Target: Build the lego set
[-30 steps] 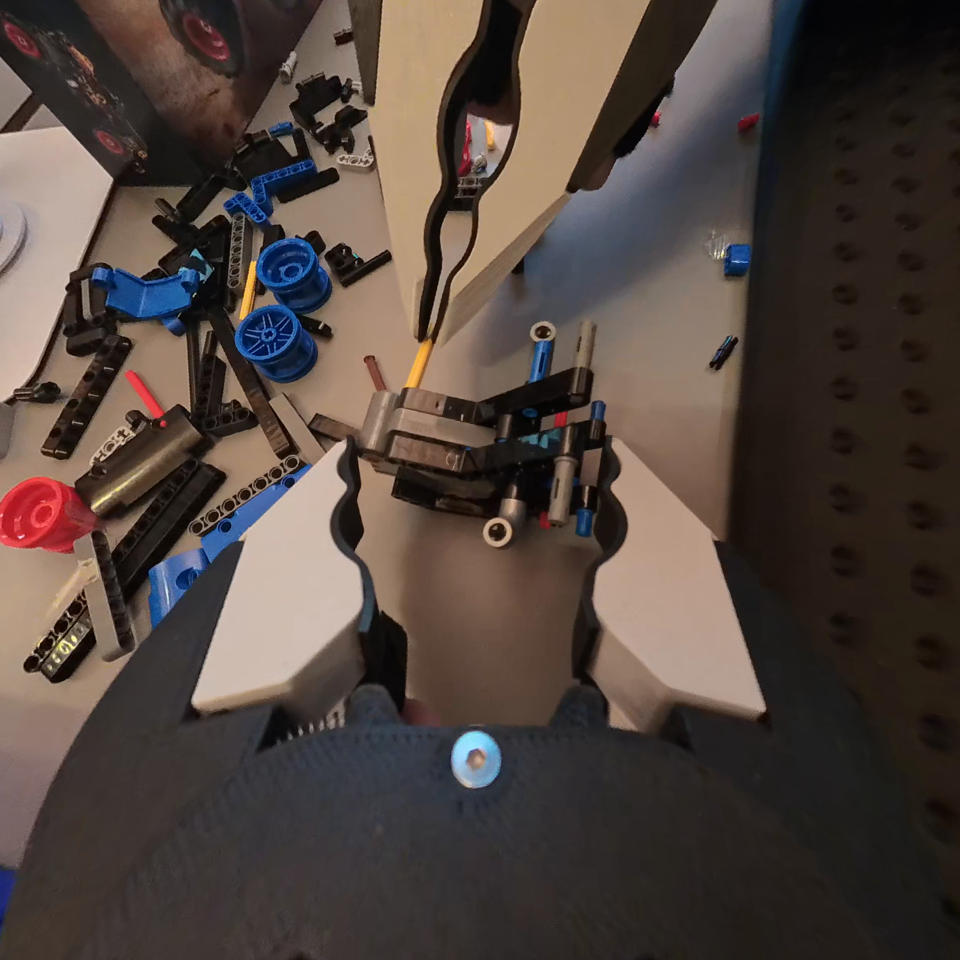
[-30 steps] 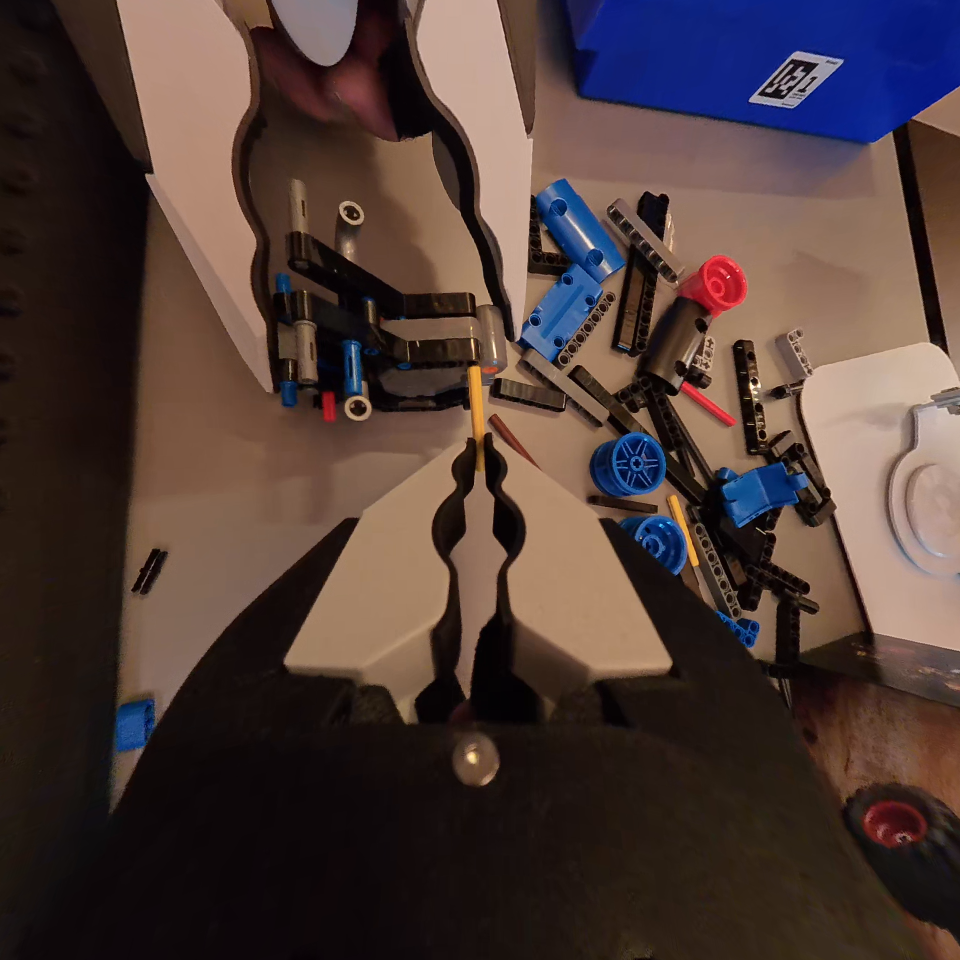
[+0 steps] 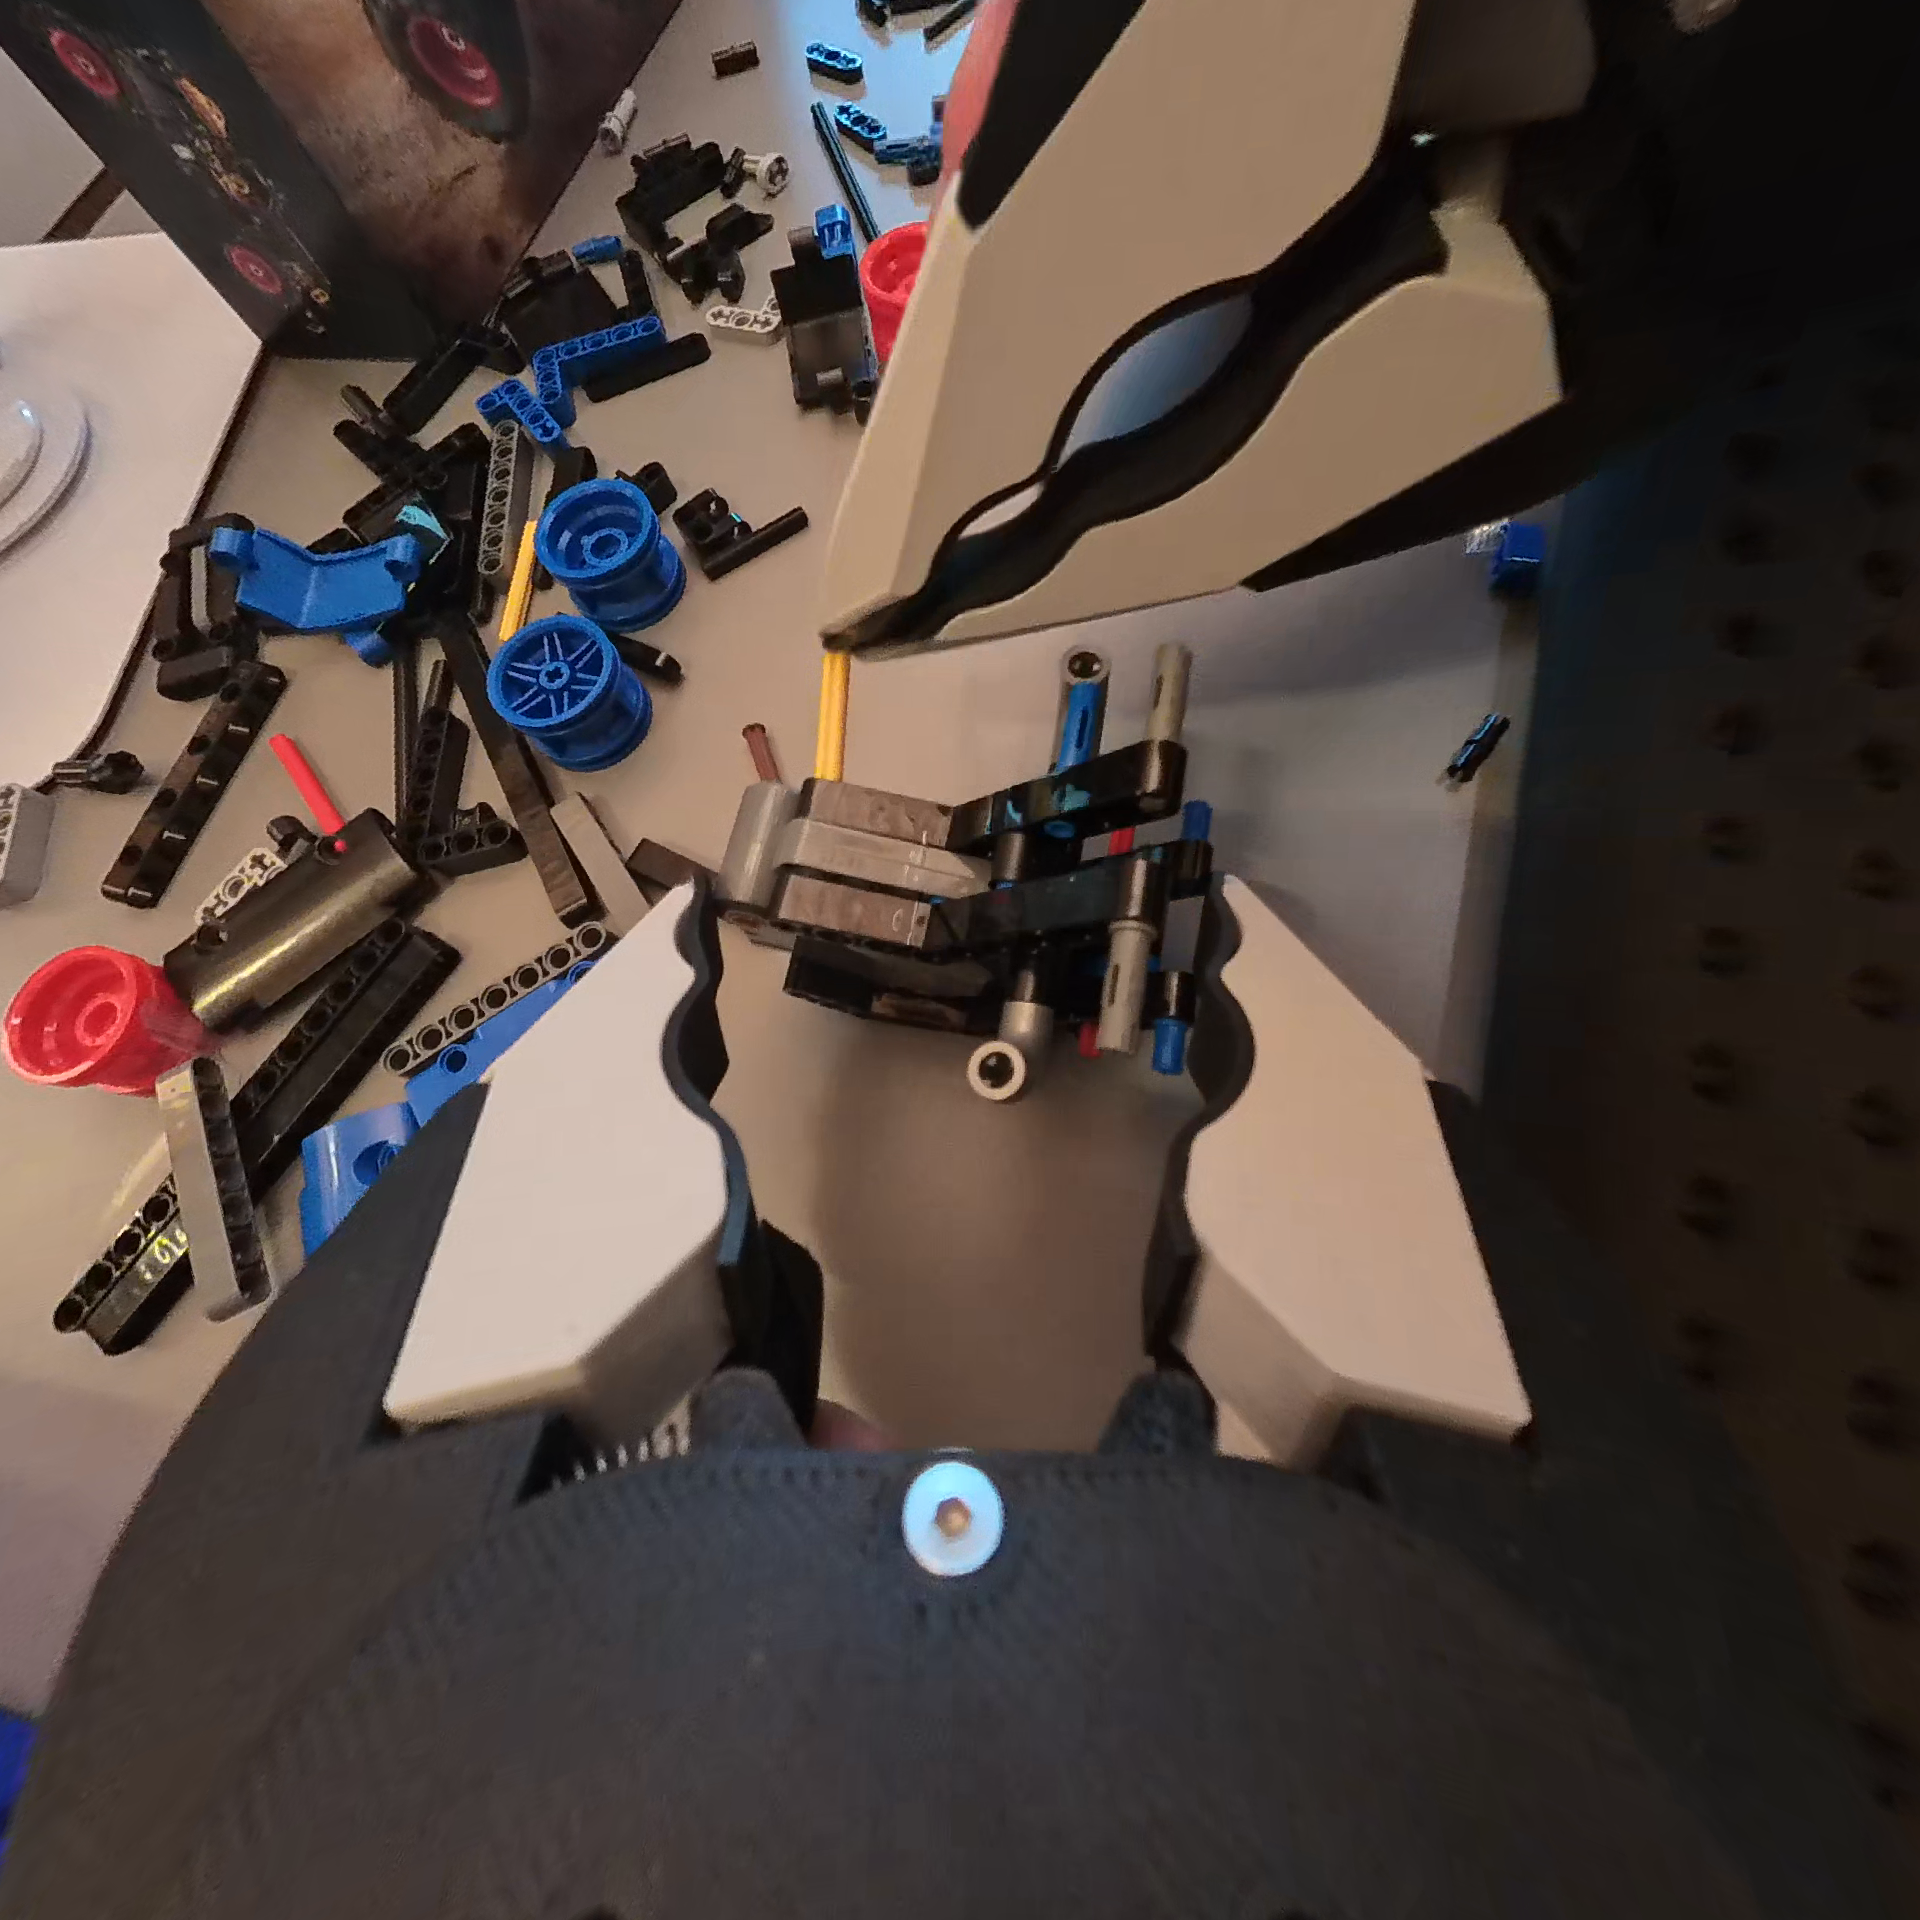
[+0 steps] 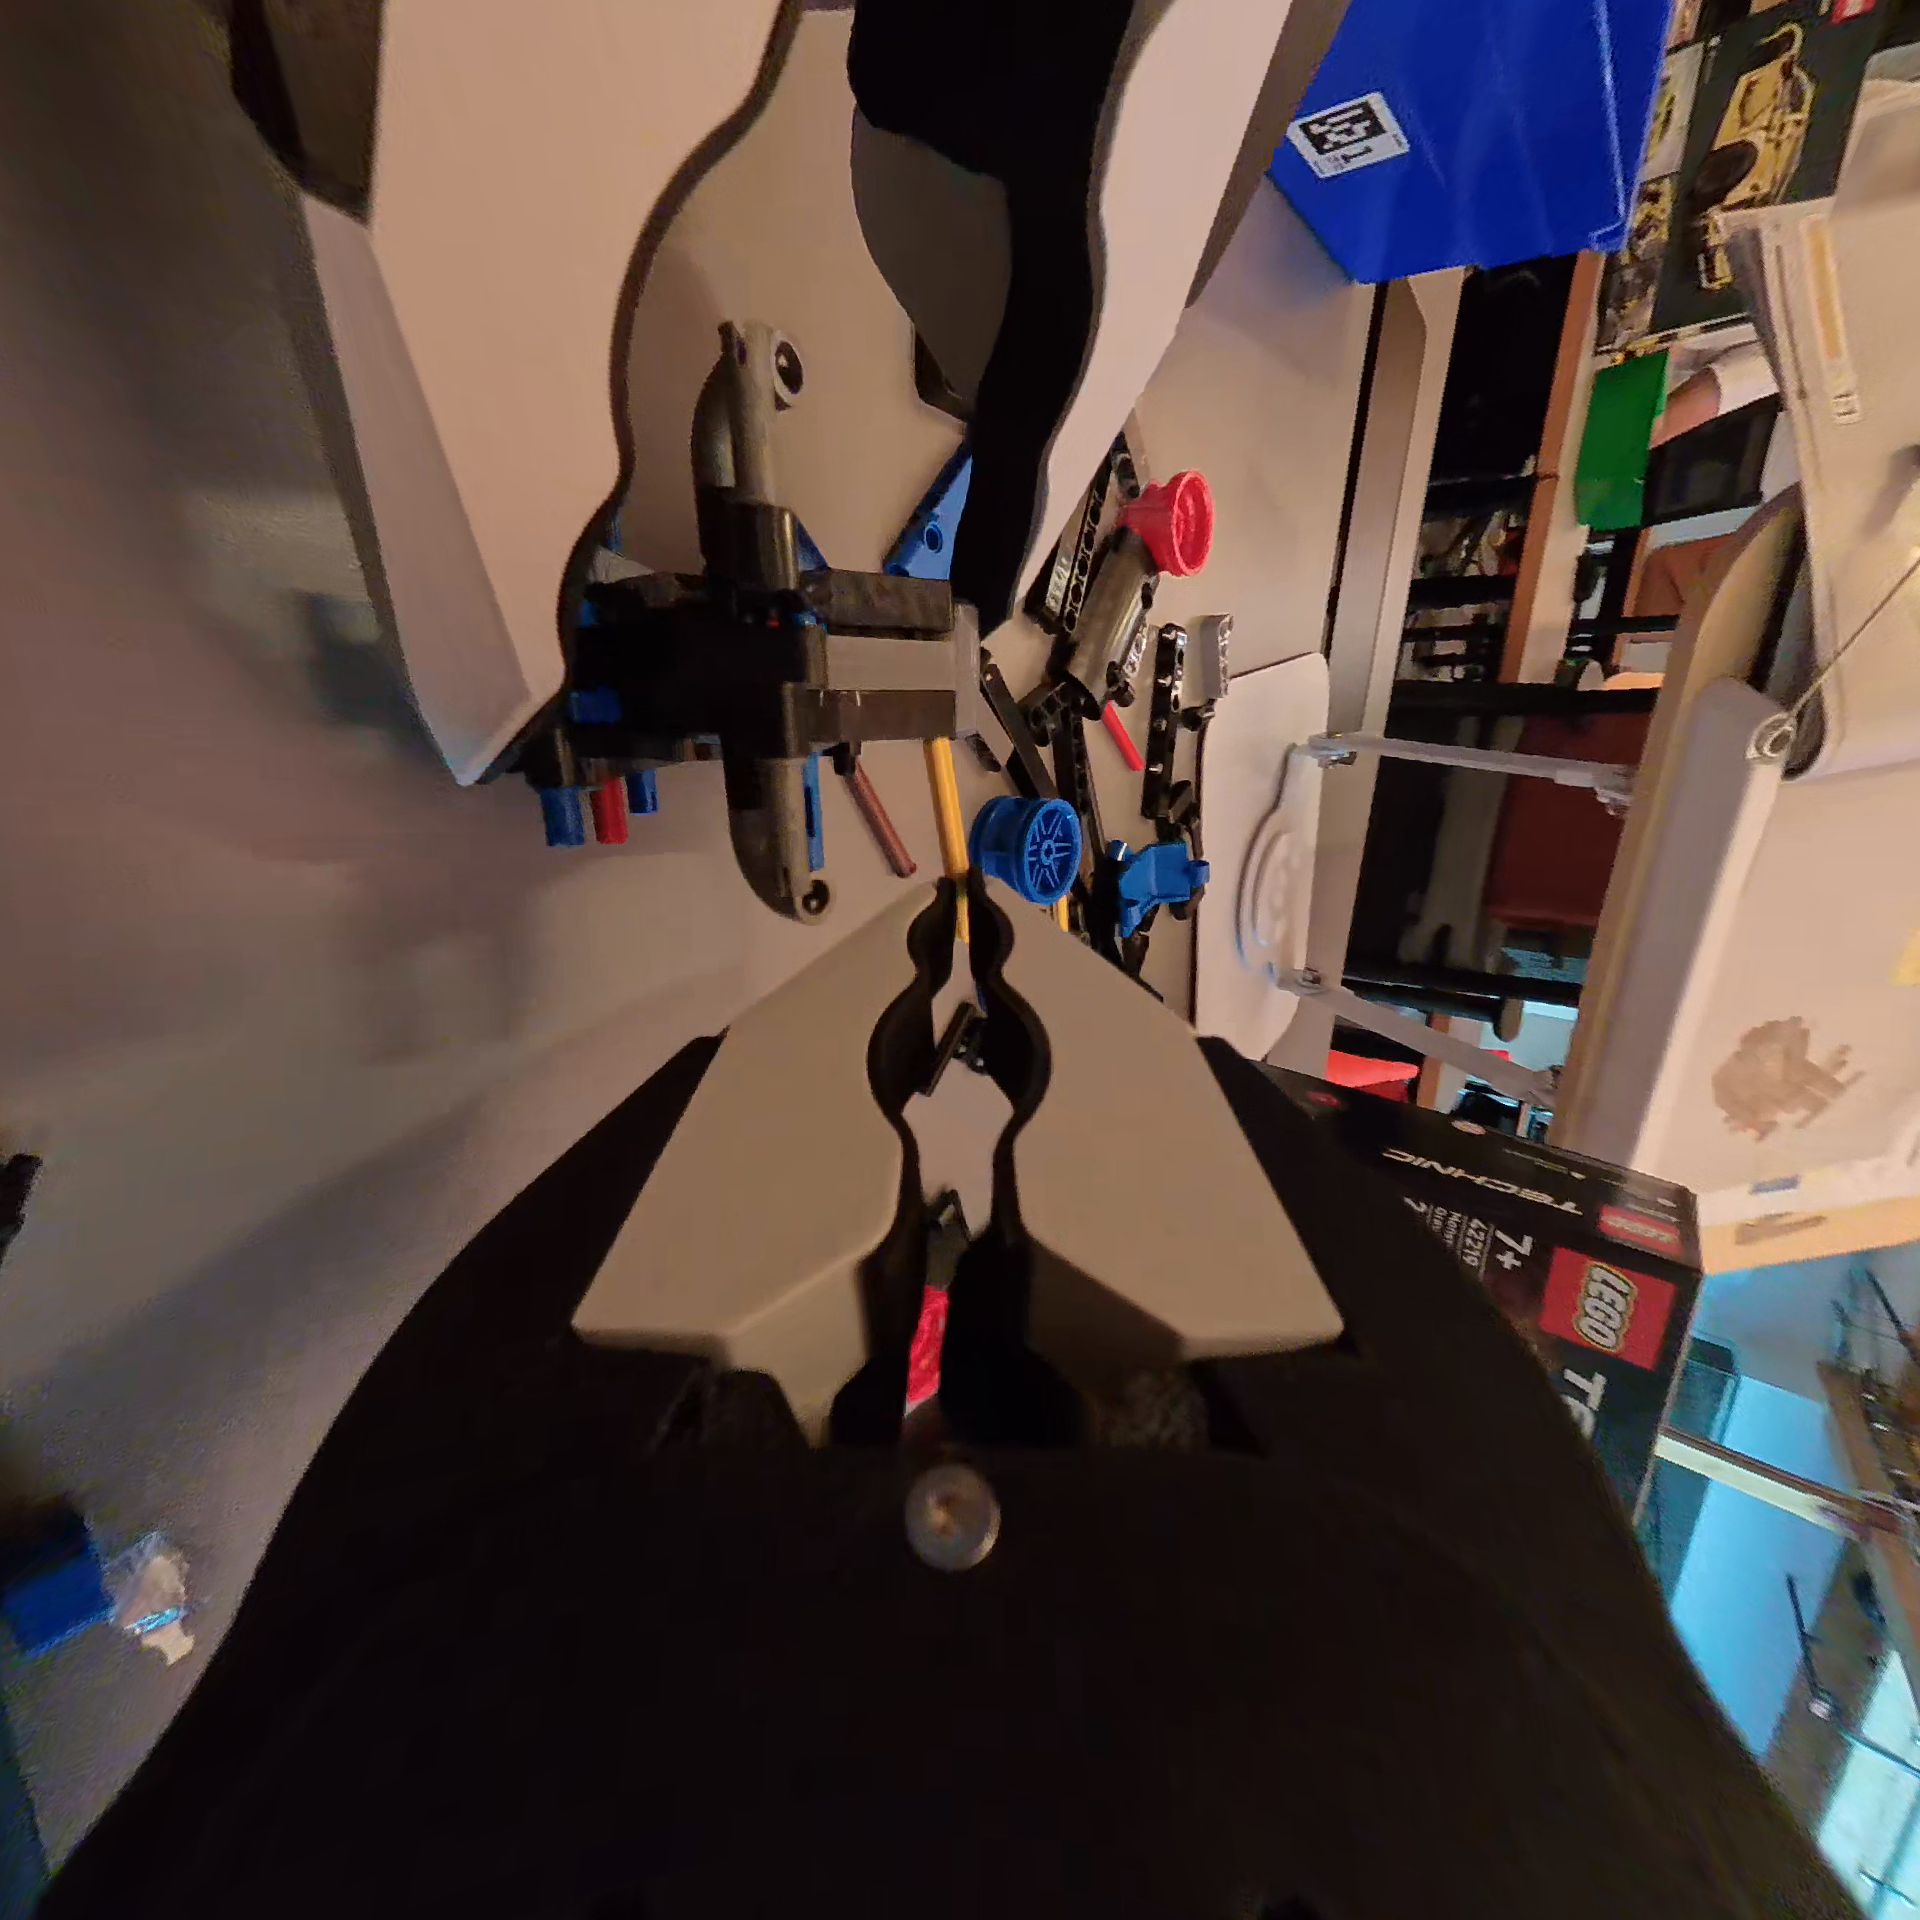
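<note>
yellow axle (image 3: 832, 717) apparently entering assembly (image 3: 966, 894).

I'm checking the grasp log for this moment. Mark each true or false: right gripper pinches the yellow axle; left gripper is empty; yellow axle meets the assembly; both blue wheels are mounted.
1. Right gripper pinches the yellow axle: true.
2. Left gripper is empty: false, it clamps the assembly.
3. Yellow axle meets the assembly: true, at its grey end.
4. Both blue wheels are mounted: false, they lie loose on the table.
</note>
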Available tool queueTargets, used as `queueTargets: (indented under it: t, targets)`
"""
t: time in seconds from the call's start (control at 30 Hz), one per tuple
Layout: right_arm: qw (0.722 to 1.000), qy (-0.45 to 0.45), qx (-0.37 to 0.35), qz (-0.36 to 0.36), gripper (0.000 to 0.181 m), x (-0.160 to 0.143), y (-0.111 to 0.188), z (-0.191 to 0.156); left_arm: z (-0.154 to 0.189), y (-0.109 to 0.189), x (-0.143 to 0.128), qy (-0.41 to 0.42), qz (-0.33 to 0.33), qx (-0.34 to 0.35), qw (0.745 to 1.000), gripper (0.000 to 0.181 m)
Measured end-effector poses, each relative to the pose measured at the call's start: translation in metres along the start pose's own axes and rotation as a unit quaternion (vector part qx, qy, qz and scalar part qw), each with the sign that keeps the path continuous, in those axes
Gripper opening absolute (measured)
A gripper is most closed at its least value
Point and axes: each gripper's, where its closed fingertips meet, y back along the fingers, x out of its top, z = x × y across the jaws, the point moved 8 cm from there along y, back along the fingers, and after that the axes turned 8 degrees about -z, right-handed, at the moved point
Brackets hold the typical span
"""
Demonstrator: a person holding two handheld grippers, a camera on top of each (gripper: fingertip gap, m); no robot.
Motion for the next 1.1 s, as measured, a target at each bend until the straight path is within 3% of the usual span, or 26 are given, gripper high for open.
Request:
queueTargets:
  t: [0.2,0.33,0.47,0.67,0.8,0.87,1.1]
  targets:
    - [1.0,0.003,-0.01,0.008,0.0,0.004,0.004,-0.002,0.002,-0.001,0.002,-0.006,0.0,-0.001,1.0,0.09]
    - [0.999,-0.028,0.033,0.026,0.0,-0.003,0.0,0.002,0.002,-0.001,0.001,-0.007,0.001,-0.002,1.0,0.09]
    - [0.98,-0.118,0.143,0.068,0.0,-0.028,-0.01,0.016,0.001,0.002,-0.001,-0.004,-0.004,-0.004,1.0,0.09]
    - [0.923,-0.197,0.309,0.122,0.027,-0.056,-0.035,0.017,0.002,0.004,-0.003,-0.004,-0.008,-0.003,1.0,0.09]
    - [0.927,-0.194,0.313,0.078,0.024,-0.062,-0.049,0.015,0.002,0.004,-0.003,-0.004,-0.007,-0.004,1.0,0.09]
    - [0.908,-0.226,0.341,0.088,0.02,-0.059,-0.046,0.012,0.002,0.004,-0.003,-0.005,-0.008,0.0,1.0,0.09]
    - [0.904,-0.267,0.325,0.071,0.026,-0.048,-0.043,-0.004,0.002,0.003,-0.003,-0.005,-0.005,-0.004,1.0,0.09]
